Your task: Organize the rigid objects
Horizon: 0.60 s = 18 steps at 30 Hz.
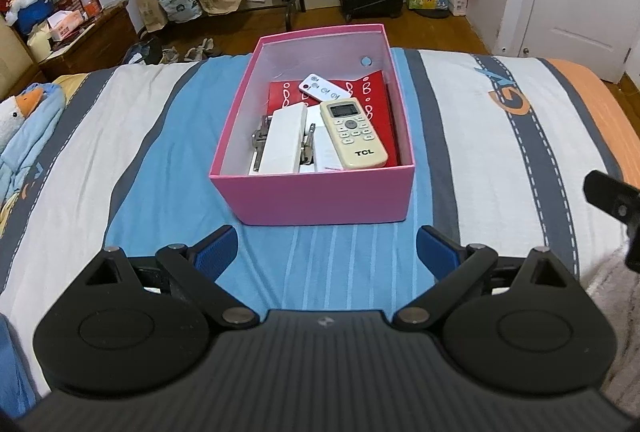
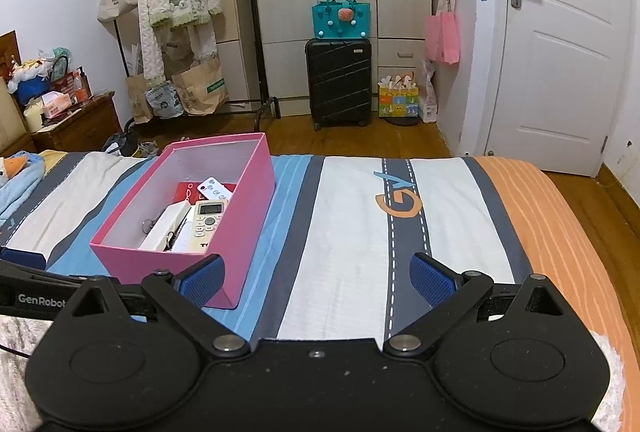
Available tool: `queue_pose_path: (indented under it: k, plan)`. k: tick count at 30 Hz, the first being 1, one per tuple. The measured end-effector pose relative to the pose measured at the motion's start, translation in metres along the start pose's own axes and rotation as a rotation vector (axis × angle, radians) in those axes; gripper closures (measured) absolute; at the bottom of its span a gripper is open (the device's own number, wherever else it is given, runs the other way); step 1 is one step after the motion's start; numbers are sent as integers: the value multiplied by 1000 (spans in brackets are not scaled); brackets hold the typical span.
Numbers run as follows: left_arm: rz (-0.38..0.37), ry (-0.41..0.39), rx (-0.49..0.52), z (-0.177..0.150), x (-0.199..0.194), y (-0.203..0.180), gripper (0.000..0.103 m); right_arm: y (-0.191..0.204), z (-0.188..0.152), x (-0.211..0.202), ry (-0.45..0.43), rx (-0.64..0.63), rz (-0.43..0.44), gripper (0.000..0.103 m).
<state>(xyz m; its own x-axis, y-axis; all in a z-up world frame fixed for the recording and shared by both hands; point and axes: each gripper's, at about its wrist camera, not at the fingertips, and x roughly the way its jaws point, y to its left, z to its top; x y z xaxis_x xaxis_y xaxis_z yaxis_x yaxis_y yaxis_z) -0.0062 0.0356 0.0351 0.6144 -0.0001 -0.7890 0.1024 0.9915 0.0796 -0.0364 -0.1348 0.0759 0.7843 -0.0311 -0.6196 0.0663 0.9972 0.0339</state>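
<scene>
A pink box stands on the striped bed. Inside it lie a cream TCL remote, a small white remote, a white block with metal clips and a red booklet. My left gripper is open and empty, just in front of the box. My right gripper is open and empty, to the right of the box, over the bedspread. The remotes also show in the right wrist view.
A plush goose lies at the bed's left edge. Beyond the bed stand a black suitcase, a clothes rack with paper bags, a cluttered nightstand and a white door.
</scene>
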Motion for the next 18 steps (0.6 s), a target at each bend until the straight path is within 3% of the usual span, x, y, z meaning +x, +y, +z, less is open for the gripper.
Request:
queue_pose_path:
  k: [18]
  plan:
    - [32, -26, -4, 0, -6, 3, 6, 9, -3, 4, 24, -4, -24, 3]
